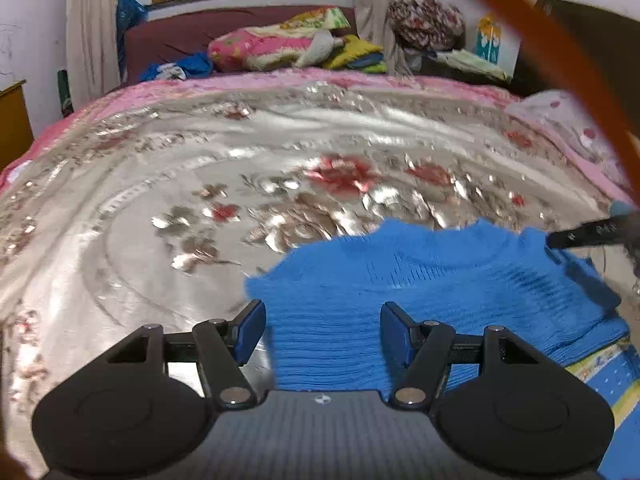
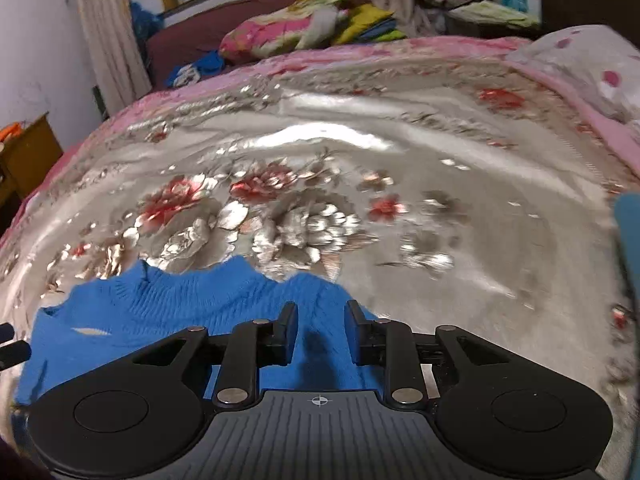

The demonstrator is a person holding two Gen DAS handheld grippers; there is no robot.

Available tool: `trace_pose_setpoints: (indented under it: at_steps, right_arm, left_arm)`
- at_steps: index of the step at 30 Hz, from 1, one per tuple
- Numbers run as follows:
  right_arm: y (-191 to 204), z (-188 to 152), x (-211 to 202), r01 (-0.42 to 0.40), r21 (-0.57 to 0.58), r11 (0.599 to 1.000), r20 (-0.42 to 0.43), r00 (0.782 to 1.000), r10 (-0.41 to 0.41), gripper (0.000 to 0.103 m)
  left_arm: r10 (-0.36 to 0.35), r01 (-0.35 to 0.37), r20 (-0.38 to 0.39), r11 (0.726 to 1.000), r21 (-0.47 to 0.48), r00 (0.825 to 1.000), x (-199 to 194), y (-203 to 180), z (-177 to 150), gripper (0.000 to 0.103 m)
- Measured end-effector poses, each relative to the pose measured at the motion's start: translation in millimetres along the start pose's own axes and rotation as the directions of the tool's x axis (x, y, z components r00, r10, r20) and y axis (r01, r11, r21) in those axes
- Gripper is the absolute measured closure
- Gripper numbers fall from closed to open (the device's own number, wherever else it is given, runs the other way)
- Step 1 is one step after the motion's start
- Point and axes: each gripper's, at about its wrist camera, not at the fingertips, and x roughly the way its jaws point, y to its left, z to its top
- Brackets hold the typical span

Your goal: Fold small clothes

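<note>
Left tongs [image 1: 322,334]: I see them wide, empty, over the blue knitted sweater [image 1: 440,280].
Right tongs [image 2: 322,332]: narrow gap, gripping nothing.
Sweater: near on the silver floral bedspread [image 2: 400,152].

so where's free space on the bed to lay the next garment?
Bare bedspread right of and beyond the blue sweater, up to the pink border, plus the stretch to its left in the left wrist view. Crowded: pillows and clothes heaped at the headboard, and the spotted fabric at the far right corner.

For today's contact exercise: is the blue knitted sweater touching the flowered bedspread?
Touching. In the right wrist view the blue knitted sweater lies flat on the flowered bedspread, its neckline edge resting directly on the fabric with no gap.
</note>
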Motion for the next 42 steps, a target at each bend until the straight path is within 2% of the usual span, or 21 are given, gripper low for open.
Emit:
trace_pose_setpoints:
  at_steps: [1,4,7,10,13,18,19,21,22,26,29,32,35,37,42]
  right_arm:
    - [0.1,2.0,9.2,0.007,-0.003,1.000,-0.016,1.000,-0.007,0.078]
    - [-10.8,2.0,25.6,0.101,0.025,0.995,-0.043,0.994,-0.100,0.081]
    - [-24.0,2.3,21.3,0.140,0.059,0.988,-0.039,0.990,-0.138,0.077]
    - [-30.1,-2.4,5.0,0.113,0.087,0.990,-0.015,0.994,-0.112,0.077]
    - [-26.5,-10.3,-20.7,0.049,0.100,0.994,0.016,0.999,-0.051,0.077]
    - [-0.9,-34.2,-51.7,-0.064,0.028,0.998,0.007,0.998,0.063,0.076]
    - [4.5,-40.3,-51.3,-0.053,0.002,0.999,-0.011,0.999,0.053,0.075]
    - [11.5,-48.3,-42.1,0.016,-0.057,0.998,-0.048,0.999,-0.019,0.076]
    - [12.6,-50.6,-40.2,0.028,-0.070,0.997,-0.041,0.999,-0.031,0.076]
    - [13.3,-45.3,-55.3,0.003,-0.010,1.000,-0.019,1.000,-0.004,0.075]
    - [16.9,-49.9,-70.0,-0.020,-0.038,0.999,-0.006,1.000,0.020,0.075]
    - [21.5,-62.5,-74.8,-0.047,-0.042,0.998,-0.045,0.998,0.045,0.072]
    - [23.4,-79.4,-68.5,-0.036,-0.045,0.998,-0.119,0.992,0.030,0.071]
    - [26.3,-83.9,-75.1,-0.030,-0.057,0.998,-0.106,0.994,0.024,0.071]
    - [32.5,-84.2,-112.3,-0.073,-0.033,0.997,-0.070,0.995,0.071,0.071]
  left_arm:
    - [0.009,-0.008,-0.022,1.000,0.013,1.000,5.8,-2.5,-3.6,0.034]
    - [0.035,-0.034,-0.042,0.999,0.041,0.999,10.3,-1.7,-14.3,0.033]
    - [0.034,-0.033,-0.045,0.999,0.011,0.998,6.0,4.9,-17.3,0.032]
    - [0.042,-0.042,-0.040,0.999,0.005,0.998,-0.9,6.8,-16.3,0.032]
    - [0.056,-0.055,-0.029,0.998,0.032,0.998,-10.2,5.7,-19.0,0.032]
    - [0.080,-0.078,-0.061,0.996,0.030,0.995,-11.1,9.7,-27.7,0.032]
    - [0.079,-0.078,-0.070,0.997,0.016,0.994,-10.5,11.8,-28.6,0.032]
    - [0.083,-0.083,-0.073,0.997,0.000,0.994,-14.4,12.9,-28.9,0.032]
    - [0.088,-0.088,-0.067,0.996,0.007,0.994,-18.2,11.9,-29.0,0.032]
    - [0.086,-0.084,-0.055,0.996,0.036,0.995,-34.2,9.0,-34.2,0.032]
    - [0.071,-0.068,-0.067,0.997,0.044,0.995,-38.3,5.6,-41.6,0.032]
    - [0.079,-0.073,-0.106,0.995,0.062,0.991,-33.7,-1.0,-52.5,0.032]
    - [0.089,-0.080,-0.103,0.993,0.085,0.991,-36.5,-6.8,-58.1,0.032]
    - [0.070,-0.061,-0.106,0.995,0.080,0.992,-42.7,-8.1,-58.1,0.032]
    - [0.053,-0.045,-0.090,0.995,0.091,0.995,-62.9,-13.1,-60.1,0.032]
